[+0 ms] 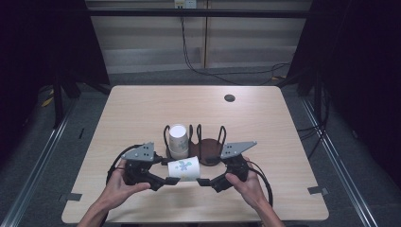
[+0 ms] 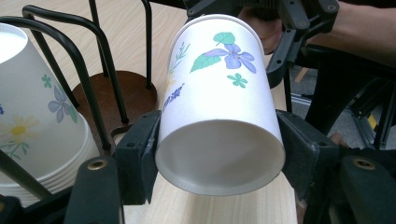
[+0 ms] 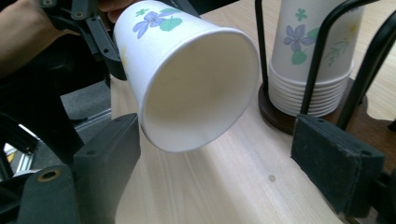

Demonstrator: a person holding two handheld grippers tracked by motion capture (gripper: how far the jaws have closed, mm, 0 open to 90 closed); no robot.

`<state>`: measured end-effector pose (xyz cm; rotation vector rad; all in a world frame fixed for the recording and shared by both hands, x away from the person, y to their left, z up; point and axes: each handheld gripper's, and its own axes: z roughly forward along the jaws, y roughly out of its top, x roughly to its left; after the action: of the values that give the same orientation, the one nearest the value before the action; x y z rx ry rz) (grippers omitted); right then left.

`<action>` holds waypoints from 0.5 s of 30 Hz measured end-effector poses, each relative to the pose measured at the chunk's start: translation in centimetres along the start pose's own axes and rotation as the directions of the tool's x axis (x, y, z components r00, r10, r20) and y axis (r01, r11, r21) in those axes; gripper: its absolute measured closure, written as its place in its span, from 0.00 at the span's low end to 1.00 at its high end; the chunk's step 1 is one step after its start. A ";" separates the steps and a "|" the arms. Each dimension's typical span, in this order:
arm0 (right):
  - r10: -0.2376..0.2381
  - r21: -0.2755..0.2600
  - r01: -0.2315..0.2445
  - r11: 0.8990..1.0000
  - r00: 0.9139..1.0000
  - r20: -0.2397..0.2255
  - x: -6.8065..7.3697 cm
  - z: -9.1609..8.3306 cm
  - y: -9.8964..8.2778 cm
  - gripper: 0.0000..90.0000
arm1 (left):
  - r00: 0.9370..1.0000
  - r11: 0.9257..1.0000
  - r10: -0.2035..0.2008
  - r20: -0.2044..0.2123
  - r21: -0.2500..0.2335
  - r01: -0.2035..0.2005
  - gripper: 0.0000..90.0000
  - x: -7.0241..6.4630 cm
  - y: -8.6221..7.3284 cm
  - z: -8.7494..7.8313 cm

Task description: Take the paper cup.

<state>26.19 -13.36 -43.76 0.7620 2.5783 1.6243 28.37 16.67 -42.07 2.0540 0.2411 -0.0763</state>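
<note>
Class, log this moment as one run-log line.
left tool: shut on flowered white paper cup | right tool: open at its mouth | cup: level

your high view is dim, the surface (image 1: 142,109) lit evenly from overhead and darkness all around it. the paper cup (image 2: 219,102) looks bright and sharp close up; the fingers (image 3: 107,154) nearest the lens blur softly.

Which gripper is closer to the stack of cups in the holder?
Left. The left gripper sits just below the stack, gripping the loose cup; the right gripper is farther right.
</note>
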 end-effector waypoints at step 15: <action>0.028 -0.038 -0.031 0.999 0.997 -0.070 0.0 0.5 0.0 0.15 | 0.999 0.999 -0.004 0.039 -0.031 0.005 0.40 -0.3 -0.2 0.5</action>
<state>26.31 -12.94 -43.97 0.7575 2.5848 1.7353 28.06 16.23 -42.42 2.0188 0.2219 -0.1145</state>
